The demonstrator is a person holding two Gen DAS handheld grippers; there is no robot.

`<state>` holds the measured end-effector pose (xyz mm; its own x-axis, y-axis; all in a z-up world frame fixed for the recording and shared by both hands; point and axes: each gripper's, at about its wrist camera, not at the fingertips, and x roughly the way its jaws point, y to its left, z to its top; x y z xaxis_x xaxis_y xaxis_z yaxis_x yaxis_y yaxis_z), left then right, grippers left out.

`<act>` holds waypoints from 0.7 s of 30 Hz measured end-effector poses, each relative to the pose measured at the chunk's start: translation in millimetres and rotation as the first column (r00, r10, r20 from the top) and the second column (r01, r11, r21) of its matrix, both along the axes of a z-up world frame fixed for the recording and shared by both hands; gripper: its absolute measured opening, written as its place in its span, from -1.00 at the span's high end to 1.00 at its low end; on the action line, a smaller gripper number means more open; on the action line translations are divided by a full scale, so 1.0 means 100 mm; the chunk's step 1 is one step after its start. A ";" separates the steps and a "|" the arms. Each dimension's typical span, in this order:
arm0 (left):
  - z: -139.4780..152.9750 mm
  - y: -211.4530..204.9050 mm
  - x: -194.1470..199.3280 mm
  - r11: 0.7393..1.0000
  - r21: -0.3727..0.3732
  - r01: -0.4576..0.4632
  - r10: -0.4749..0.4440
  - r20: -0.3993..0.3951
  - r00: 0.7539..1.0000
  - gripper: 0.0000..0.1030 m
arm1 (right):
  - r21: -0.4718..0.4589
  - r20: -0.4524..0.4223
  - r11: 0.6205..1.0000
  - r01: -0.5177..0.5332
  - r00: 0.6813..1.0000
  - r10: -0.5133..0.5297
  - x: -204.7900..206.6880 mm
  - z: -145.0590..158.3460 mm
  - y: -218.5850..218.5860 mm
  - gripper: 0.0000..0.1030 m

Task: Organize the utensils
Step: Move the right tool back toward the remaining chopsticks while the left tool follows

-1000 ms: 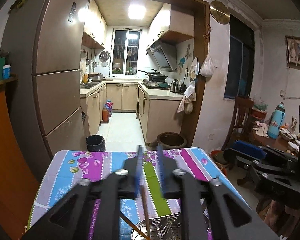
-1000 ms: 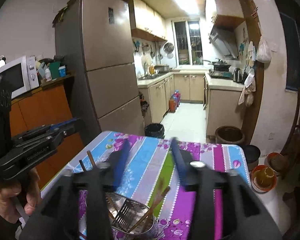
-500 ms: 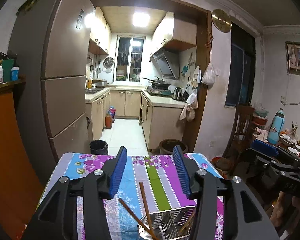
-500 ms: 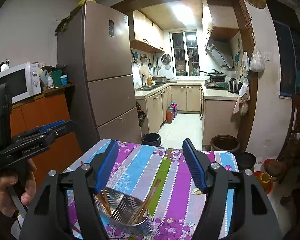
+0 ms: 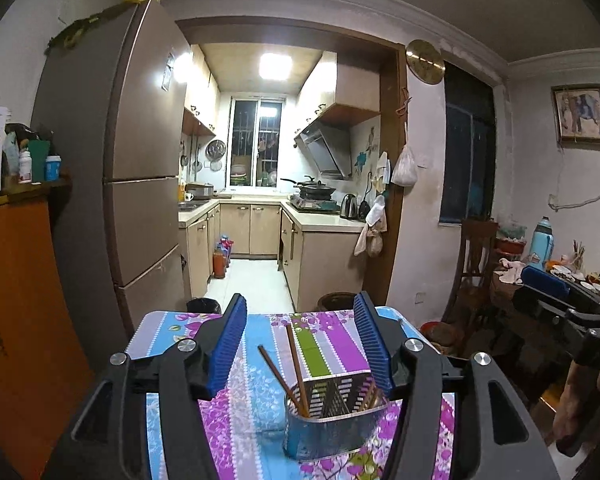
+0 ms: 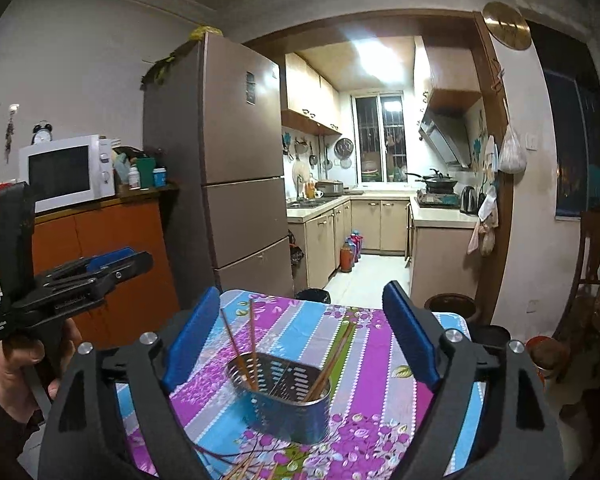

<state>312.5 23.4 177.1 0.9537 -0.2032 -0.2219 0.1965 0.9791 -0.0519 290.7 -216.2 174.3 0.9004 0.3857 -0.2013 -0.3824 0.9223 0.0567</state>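
Observation:
A perforated metal utensil holder (image 5: 332,424) (image 6: 280,396) stands on the striped floral tablecloth (image 5: 316,344) (image 6: 308,328). Brown chopsticks (image 5: 288,368) (image 6: 240,344) stick up from its left compartment, and more chopsticks (image 6: 334,362) lean in its right one. Loose chopsticks (image 6: 244,466) lie on the cloth in front of the holder. My left gripper (image 5: 300,344) is open and empty, above and behind the holder. My right gripper (image 6: 304,328) is open and empty, also raised behind the holder.
A tall fridge (image 5: 140,184) (image 6: 228,176) and an orange cabinet (image 5: 16,292) (image 6: 112,252) stand to the left of the table. The kitchen doorway lies beyond its far edge. A wooden chair (image 5: 472,264) and a cluttered side table (image 5: 540,276) stand at the right.
Both grippers have opened wider and drawn back and up from the holder. The left gripper, nearly shut a second ago, stands open now. The chopsticks stay in the holder.

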 end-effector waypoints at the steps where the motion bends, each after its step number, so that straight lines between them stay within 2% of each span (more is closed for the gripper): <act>1: -0.01 0.03 -0.09 1.000 -0.005 -0.002 0.002 0.006 1.000 -0.11 | 0.002 0.005 1.000 -0.001 1.000 0.001 -0.07 -0.01 0.00 -0.62; 4: -0.04 0.11 -0.31 1.000 -0.009 -0.010 0.010 0.032 0.999 -0.14 | 0.010 0.026 1.000 -0.005 1.000 0.005 -0.30 -0.04 0.01 -0.70; 6: -0.07 0.16 -0.46 1.000 -0.012 -0.013 0.014 0.045 0.999 -0.22 | 0.015 0.038 1.000 -0.009 0.999 0.008 -0.43 -0.06 0.00 -0.73; 9: -0.20 0.26 -0.81 1.000 -0.020 -0.014 0.016 0.072 0.997 -0.27 | 0.025 0.068 1.000 -0.015 0.998 0.013 -0.70 -0.11 -0.01 -0.77; 12: -0.41 0.30 -1.11 1.000 -0.006 -0.015 0.015 0.086 0.996 -0.33 | 0.019 0.097 1.000 -0.019 0.995 0.017 -0.98 -0.22 -0.01 -0.78; 16: -0.88 0.31 -1.50 1.000 0.021 0.000 -0.001 0.054 0.999 -0.34 | 0.017 0.109 1.000 -0.020 0.994 0.018 -1.38 -0.50 0.00 -0.78; 18: -1.13 0.28 -1.60 0.999 0.046 0.007 -0.008 0.023 1.000 -0.34 | 0.009 0.101 1.000 -0.016 0.995 0.015 -1.59 -0.74 0.00 -0.65; 20: -1.46 0.24 -1.69 0.998 0.058 0.031 -0.029 -0.035 0.999 -0.34 | 0.003 0.060 1.000 -0.009 0.998 0.009 -1.70 -0.97 0.01 -0.29; 21: -1.58 0.24 -1.72 0.997 0.059 0.041 -0.038 -0.054 0.998 -0.34 | 0.000 0.032 1.000 -0.014 0.999 0.014 -1.73 -1.08 0.03 -0.19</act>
